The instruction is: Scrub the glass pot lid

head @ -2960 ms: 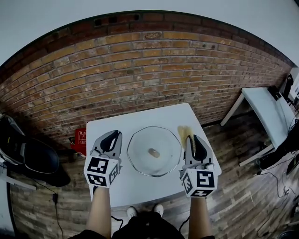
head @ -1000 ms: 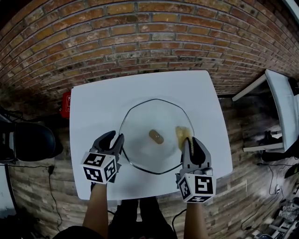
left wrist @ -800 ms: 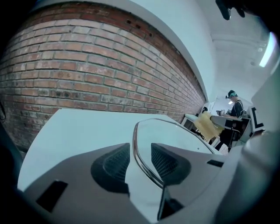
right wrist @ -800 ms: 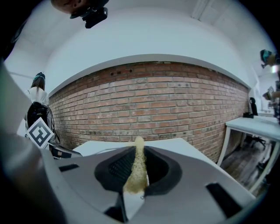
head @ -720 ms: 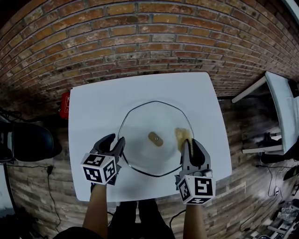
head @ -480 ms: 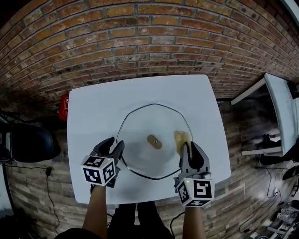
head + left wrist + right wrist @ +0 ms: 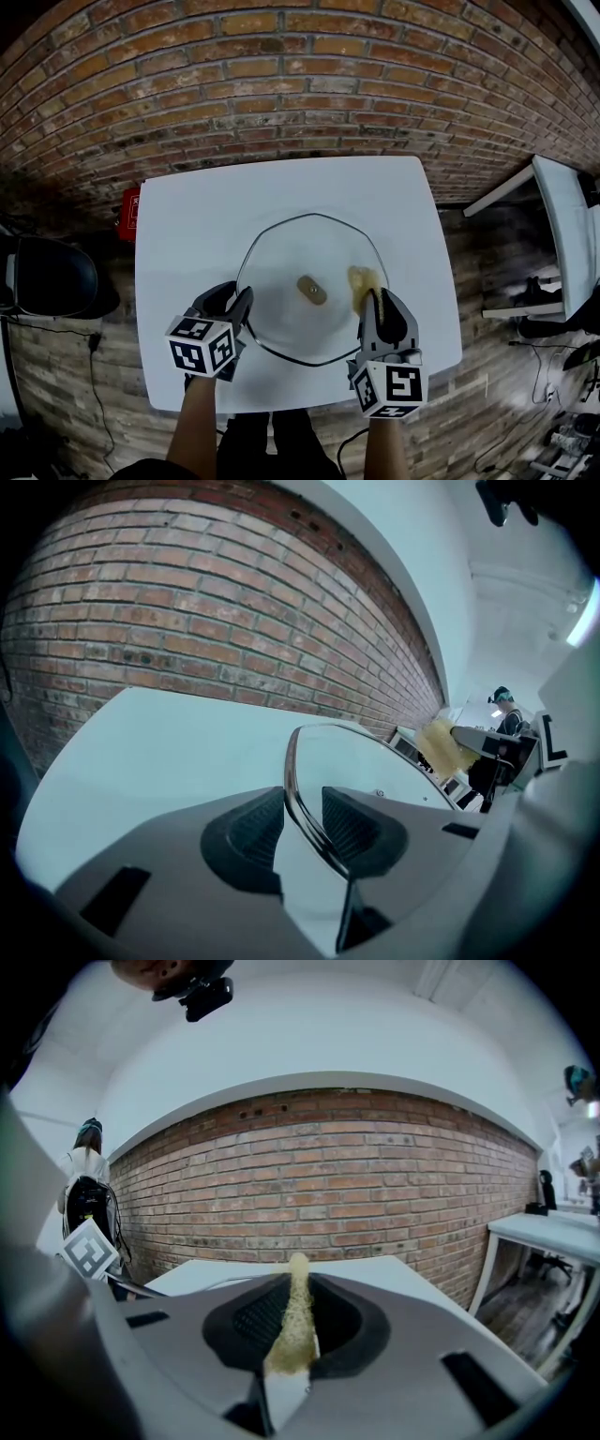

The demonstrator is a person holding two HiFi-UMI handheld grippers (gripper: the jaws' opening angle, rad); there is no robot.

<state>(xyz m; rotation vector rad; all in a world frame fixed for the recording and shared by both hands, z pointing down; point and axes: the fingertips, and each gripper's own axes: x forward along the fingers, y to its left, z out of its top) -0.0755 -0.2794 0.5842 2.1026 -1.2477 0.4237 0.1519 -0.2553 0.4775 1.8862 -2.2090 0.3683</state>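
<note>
One brick wall (image 7: 281,84) fills the 12 o'clock half of the head view, with wood-plank floor (image 7: 487,394) running round a white square table (image 7: 187,225). A second white table (image 7: 562,216) is cut off at 3 o'clock, a black chair (image 7: 47,277) is cut off at 9 o'clock, and a small red object (image 7: 128,200) peeks out from under the table's 9 o'clock edge; what it is cannot be made out.

The glass pot lid (image 7: 281,309) lies flat on the table, toward its 6 o'clock side, with a tan knob (image 7: 311,290) at the lid's middle. Clear glass makes the lid hard to trace except by its dark rim. The person's forearms enter from 6 o'clock and are cut off at the frame's bottom.

The left gripper (image 7: 234,298) sits at the lid's 8 o'clock rim, tilted downward, marker cube toward the person. Its jaws have just been closing a little, yet they stand apart, with the rim running between the pads and a gap showing on the inner side.

The right gripper (image 7: 380,302) is at the lid's 4 o'clock, pointing toward 12, jaws pinched on a yellow sponge (image 7: 364,281). The sponge sticks out past the fingertips, over the glass at 3 o'clock from the knob.
</note>
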